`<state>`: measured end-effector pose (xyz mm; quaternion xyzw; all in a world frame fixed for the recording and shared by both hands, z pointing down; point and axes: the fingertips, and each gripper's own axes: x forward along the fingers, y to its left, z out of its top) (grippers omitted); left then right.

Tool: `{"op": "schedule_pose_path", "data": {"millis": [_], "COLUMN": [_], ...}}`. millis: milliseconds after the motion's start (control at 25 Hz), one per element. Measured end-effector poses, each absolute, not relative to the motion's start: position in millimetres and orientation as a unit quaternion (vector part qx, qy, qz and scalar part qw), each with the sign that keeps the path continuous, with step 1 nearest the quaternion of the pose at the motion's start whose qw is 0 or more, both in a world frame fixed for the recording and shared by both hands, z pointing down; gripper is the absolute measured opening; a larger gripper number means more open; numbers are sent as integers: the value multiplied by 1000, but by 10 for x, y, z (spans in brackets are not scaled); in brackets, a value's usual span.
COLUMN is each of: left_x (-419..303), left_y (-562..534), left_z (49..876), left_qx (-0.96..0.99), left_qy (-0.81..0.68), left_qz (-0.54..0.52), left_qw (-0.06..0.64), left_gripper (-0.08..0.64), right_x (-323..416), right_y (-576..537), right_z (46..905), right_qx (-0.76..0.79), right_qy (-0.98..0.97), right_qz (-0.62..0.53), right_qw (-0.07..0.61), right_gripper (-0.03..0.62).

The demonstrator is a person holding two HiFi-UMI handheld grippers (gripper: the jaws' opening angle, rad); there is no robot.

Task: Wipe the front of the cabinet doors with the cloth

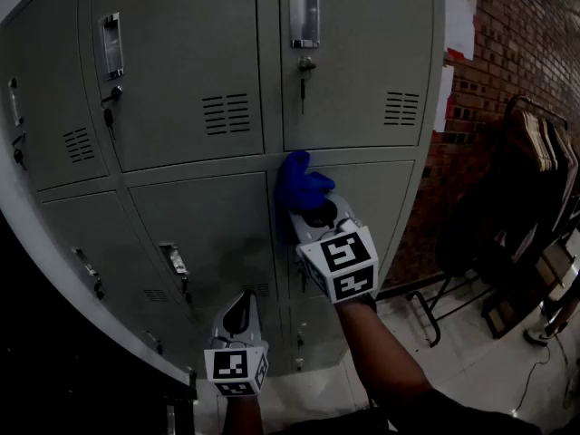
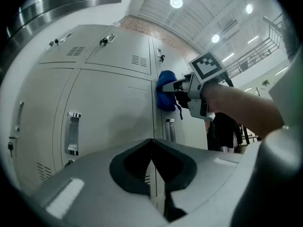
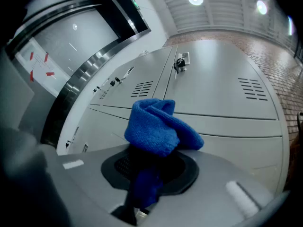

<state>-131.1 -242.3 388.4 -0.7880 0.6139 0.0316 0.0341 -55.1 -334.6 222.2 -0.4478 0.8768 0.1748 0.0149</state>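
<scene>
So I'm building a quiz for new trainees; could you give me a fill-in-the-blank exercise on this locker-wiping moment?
1. The cloth clamped in the right tool is ____ in colour.
2. The left tool, low in front of the lockers, holds ____.
3. The wall to the right of the lockers is built of ____.

Missing words: blue; nothing; brick.
</scene>
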Motion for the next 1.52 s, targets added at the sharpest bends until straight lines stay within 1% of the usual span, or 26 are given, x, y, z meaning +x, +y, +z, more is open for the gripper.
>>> {"op": "schedule_pose_path", "data": {"millis": [320,560,1040,1320,1520], "left_x": [-1226,-1191,-870,-989,-1225], "left_y": [-2407,-2417,-2578,-2665,-2662], "left_z": [3979,3895,3960,4065,4098], "left_qx": [-792,-791,-806,-796,-780], "left_qy": [609,610,590,605,626], "left_qz": [23,40,38,25,23], "left_qw": [25,28,20,12,8], "left_gripper": [15,15,15,15,15], "right_x": [-217,212,1197,1698,1744], "right_y": [-3414,-3500,-3672,-3749,-3757], "right_z": [2261,2309,2313,2289,2292], "right_qx": [-470,-487,-540,-579,-589], "right_qy": [866,856,827,802,794], "right_qz": [174,172,155,146,149], "right_qw": [4,12,-3,13,20], "right_gripper": [80,80,80,80,80]}}
